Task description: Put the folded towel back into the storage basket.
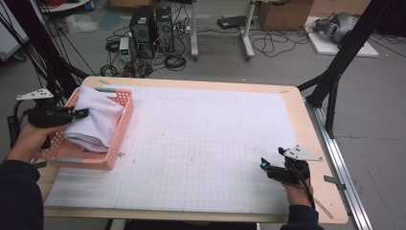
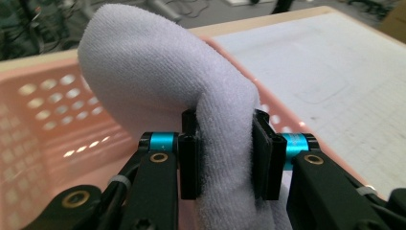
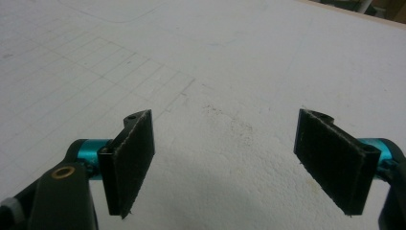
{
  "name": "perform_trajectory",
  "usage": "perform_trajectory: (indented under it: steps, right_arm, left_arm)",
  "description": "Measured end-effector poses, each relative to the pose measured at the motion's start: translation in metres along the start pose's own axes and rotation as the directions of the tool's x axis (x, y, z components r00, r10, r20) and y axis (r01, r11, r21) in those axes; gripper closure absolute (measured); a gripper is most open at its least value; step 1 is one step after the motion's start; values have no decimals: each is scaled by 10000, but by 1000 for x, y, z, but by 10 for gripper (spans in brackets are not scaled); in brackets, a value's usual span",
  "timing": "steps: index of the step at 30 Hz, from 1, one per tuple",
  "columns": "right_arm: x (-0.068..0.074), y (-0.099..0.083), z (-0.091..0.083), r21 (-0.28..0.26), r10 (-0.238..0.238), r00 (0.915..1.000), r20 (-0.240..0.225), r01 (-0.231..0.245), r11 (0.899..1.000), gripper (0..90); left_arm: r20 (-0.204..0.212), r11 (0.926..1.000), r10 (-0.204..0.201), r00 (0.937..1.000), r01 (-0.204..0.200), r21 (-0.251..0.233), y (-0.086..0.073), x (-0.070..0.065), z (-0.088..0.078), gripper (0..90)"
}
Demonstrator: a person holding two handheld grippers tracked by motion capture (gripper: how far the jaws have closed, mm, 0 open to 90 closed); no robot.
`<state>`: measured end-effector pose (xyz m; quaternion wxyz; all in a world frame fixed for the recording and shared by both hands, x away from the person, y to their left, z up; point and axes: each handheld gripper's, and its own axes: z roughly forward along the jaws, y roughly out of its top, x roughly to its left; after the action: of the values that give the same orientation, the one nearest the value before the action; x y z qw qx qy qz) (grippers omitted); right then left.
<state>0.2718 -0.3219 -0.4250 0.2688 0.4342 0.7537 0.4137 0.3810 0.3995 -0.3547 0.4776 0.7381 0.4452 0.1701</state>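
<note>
The left gripper point(image 2: 225, 158) pinches the white towel point(image 2: 163, 72) between its fingers over the pink basket point(image 2: 43, 124). The right gripper point(image 3: 225, 163) rests on the desk point(image 3: 230, 62), fingers wide apart, empty.

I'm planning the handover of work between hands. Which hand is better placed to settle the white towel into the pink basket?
The left. Its tongs pinch the white towel right over the pink basket. The right tongs gape open above the bare mat, far across the table.
</note>
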Motion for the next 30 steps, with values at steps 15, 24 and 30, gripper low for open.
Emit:
perform_trajectory:
  steps: [15, 24, 30]
  right_arm:
    - [1, 1, 1, 31, -17, 10000, -33, 17, 10000, 206]
    - [1, 1, 1, -1, -16, 10000, -85, 16, 10000, 206]
    - [1, 1, 1, 24, -11, 10000, -89, 11, 10000, 207]
  left_arm:
    - [-3479, 9929, 833, 9338, -479, 1090, 9, -21, 0, 429]
    - [-3419, 9244, 626, 9376, 746, 3741, -18, -20, 55, 455]
    - [-2919, 9208, 506, 9551, 686, 3839, -25, -24, 72, 446]
